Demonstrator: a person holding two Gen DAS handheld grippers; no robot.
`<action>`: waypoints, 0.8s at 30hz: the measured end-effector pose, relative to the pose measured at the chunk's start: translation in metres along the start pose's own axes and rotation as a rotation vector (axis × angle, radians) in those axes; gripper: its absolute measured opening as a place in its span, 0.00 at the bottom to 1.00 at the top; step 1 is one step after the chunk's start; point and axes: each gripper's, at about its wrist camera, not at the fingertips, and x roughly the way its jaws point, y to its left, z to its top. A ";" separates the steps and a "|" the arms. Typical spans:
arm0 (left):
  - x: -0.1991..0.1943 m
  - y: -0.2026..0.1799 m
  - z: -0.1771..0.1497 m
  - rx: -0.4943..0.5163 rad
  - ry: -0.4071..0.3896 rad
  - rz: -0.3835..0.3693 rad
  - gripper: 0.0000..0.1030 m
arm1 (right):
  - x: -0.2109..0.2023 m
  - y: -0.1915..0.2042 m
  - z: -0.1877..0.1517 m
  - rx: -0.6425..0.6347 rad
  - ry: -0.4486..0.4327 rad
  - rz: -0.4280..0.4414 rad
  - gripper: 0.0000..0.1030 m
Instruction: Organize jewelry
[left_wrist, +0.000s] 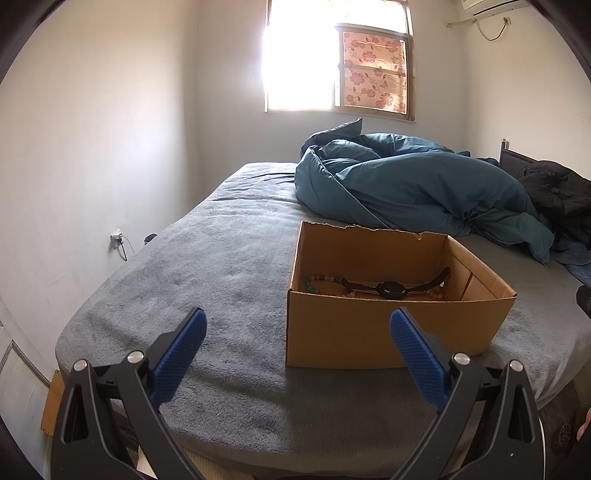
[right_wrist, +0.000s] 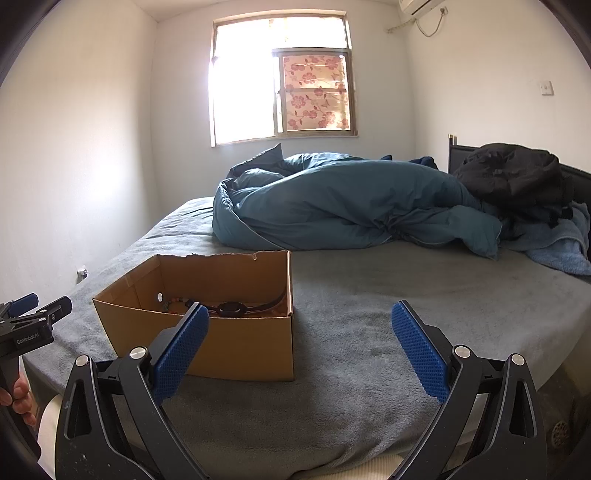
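An open cardboard box (left_wrist: 391, 328) (right_wrist: 236, 343) sits on the grey bed near its front edge. Inside lie a beaded bracelet (left_wrist: 321, 281) (right_wrist: 173, 303) and a black band with a round centre piece (left_wrist: 393, 289) (right_wrist: 232, 308). My left gripper (left_wrist: 299, 325) is open, held in front of the box's left corner, with nothing between its blue pads. My right gripper (right_wrist: 301, 321) is open too, in front of the box's right side, also holding nothing. In the right wrist view the left gripper (right_wrist: 31, 314) shows at the left edge, held by a hand (right_wrist: 18, 400).
The grey bed cover (left_wrist: 207, 280) (right_wrist: 369, 302) stretches around the box. A crumpled teal duvet (left_wrist: 413, 184) (right_wrist: 343, 203) lies behind it, with a black jacket (right_wrist: 517, 177) and a blue towel (right_wrist: 561, 247) at the right. White walls and a window (right_wrist: 280, 81) stand behind.
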 end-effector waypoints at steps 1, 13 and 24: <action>0.000 0.000 0.000 0.000 0.000 0.001 0.95 | 0.000 0.000 0.000 0.000 0.000 0.000 0.92; 0.000 0.001 -0.001 0.001 0.004 0.001 0.95 | 0.000 0.000 0.000 -0.001 0.002 -0.002 0.92; 0.002 0.002 -0.001 0.002 0.010 -0.001 0.95 | 0.000 0.000 0.000 0.003 0.002 -0.002 0.92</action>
